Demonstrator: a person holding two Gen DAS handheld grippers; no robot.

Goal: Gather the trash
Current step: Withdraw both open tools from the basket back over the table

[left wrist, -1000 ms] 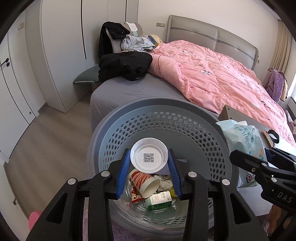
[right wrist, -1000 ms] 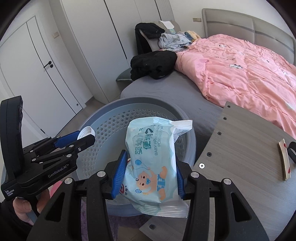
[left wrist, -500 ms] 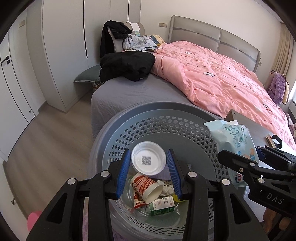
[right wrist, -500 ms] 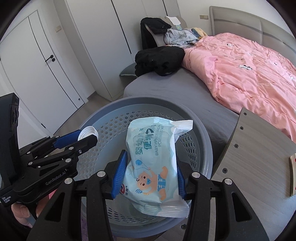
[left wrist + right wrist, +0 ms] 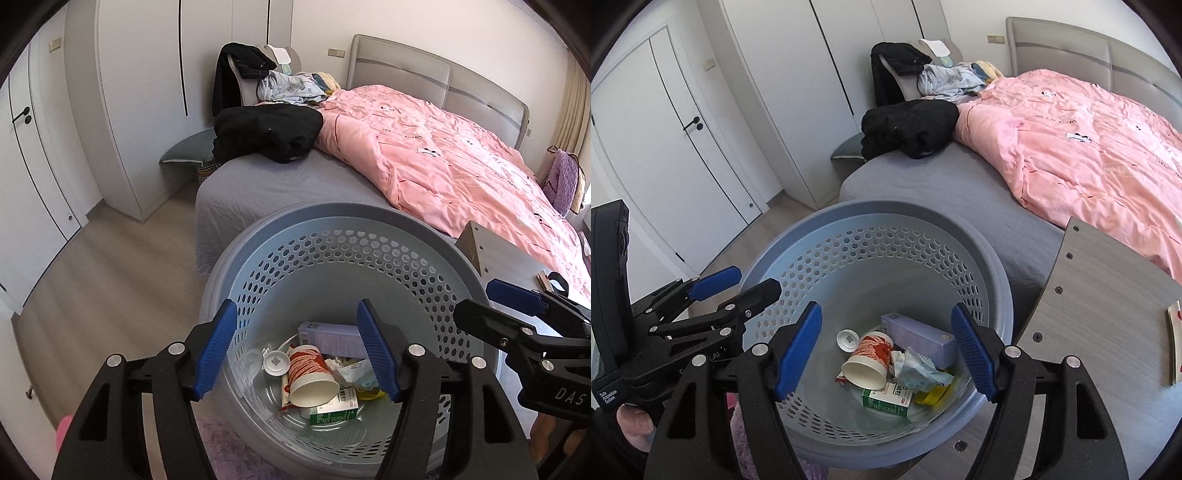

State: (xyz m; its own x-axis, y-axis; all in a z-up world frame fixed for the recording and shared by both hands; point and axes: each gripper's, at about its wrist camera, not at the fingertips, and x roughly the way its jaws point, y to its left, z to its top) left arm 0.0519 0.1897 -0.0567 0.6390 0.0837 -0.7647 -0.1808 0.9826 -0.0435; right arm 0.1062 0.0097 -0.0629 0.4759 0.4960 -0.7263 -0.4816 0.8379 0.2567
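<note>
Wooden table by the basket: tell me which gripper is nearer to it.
Right. The right gripper hangs open over the basket, just left of the table edge. The left gripper is at the basket's opposite, left side, farther from the table.

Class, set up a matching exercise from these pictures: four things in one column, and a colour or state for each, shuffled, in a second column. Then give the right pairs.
Things:
1. paper cup
2. carton
3. long box
4. left gripper

Descriptions:
A. pale purple, against the basket wall
B. open and holding nothing
C. lying on its side, mouth towards the camera
D. green and white, beside the cup

Pairs: 1-C, 2-D, 3-A, 4-B
</note>
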